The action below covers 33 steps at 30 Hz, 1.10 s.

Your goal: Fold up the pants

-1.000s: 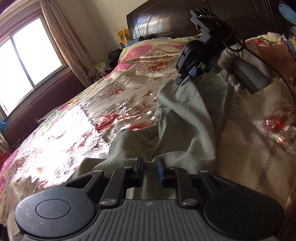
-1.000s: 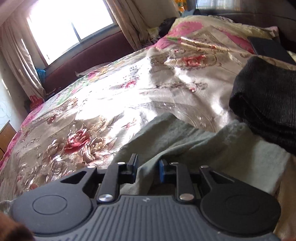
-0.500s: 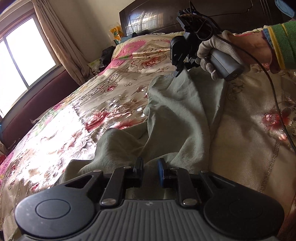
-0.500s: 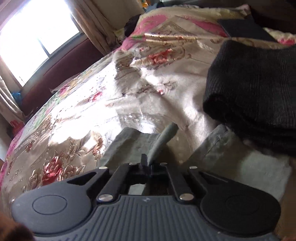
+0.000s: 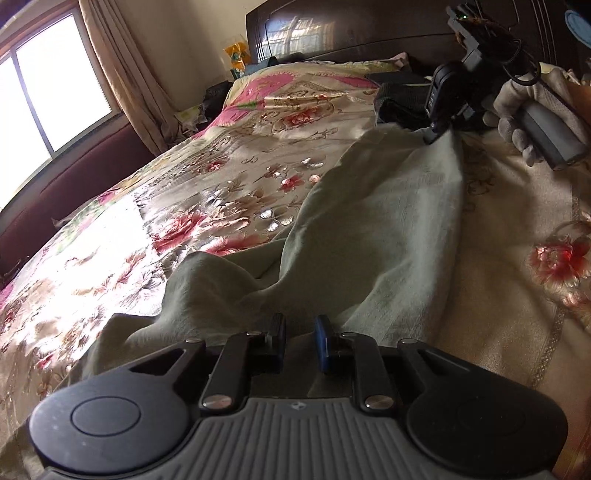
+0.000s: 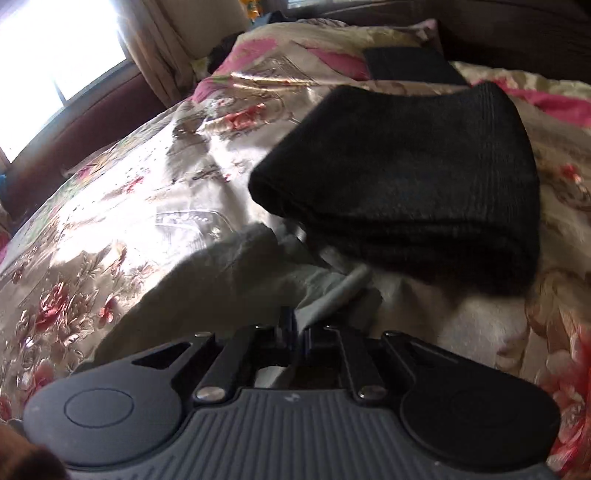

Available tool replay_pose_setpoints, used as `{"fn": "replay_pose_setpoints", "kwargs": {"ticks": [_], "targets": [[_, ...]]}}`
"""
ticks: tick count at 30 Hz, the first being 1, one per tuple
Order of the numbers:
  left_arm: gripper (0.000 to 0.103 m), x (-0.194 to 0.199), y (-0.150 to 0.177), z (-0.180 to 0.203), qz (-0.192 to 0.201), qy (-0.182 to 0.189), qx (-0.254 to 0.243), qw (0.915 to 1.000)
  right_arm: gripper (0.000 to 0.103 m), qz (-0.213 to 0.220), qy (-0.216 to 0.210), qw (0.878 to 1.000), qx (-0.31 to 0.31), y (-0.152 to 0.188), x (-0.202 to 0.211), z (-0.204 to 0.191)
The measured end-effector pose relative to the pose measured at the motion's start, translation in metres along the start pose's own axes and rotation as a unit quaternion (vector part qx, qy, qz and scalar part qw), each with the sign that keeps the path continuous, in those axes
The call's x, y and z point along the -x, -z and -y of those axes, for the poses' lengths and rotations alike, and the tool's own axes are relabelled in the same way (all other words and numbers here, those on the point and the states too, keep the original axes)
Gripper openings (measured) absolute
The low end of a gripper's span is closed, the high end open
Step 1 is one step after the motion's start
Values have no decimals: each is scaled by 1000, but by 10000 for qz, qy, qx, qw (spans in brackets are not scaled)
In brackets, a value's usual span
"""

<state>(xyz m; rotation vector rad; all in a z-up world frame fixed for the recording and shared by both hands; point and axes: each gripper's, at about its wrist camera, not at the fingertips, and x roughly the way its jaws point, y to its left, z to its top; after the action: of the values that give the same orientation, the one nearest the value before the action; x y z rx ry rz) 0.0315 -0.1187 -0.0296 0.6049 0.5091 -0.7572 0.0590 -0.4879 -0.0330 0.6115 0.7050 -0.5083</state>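
Observation:
Pale grey-green pants [image 5: 373,229] lie stretched along the floral bedspread [image 5: 207,206], bunched and wrinkled at the near end. My left gripper [image 5: 300,336] sits low over the near end with a gap between its fingers and cloth in that gap. My right gripper [image 6: 299,325] is shut on the pants' far end [image 6: 332,299]; it also shows in the left wrist view [image 5: 434,136], pinching the cloth's far corner, held by a gloved hand [image 5: 517,110].
A folded black knit garment [image 6: 413,181] lies just beyond the right gripper, touching the pants' end. A dark headboard [image 5: 369,33] stands behind. A window [image 5: 44,92] with curtains and a maroon ledge lies to the left.
My right gripper closed on the pants' far end and pulled it toward the headboard, up to the black garment, stretching the cloth. My left gripper kept its place at the near end.

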Motion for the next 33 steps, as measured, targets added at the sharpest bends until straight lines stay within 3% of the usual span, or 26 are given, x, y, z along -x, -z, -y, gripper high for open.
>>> {"fn": "replay_pose_setpoints", "kwargs": {"ticks": [3,7,11,14,19,33], "targets": [[35,-1,-3,-3,-38,36,132,9999,32,136,-106,9994,-295,7,17,15],[37,-4,-2,-7,-88,98,281,9995,34,-164,-424,9971,-612,19,18,23],[38,-9,-10,-14,-278,174,527,9981,47,-118,-508,9954,-800,23,12,16],[45,-12,-16,-21,-518,140,855,9949,45,-121,-559,9951,-811,26,16,15],[47,-20,-21,-31,-856,105,1429,9860,45,-150,-623,9938,-905,35,27,19],[48,-23,-23,-31,-965,37,1523,9836,43,-237,-840,9891,-1186,45,43,29]]}}
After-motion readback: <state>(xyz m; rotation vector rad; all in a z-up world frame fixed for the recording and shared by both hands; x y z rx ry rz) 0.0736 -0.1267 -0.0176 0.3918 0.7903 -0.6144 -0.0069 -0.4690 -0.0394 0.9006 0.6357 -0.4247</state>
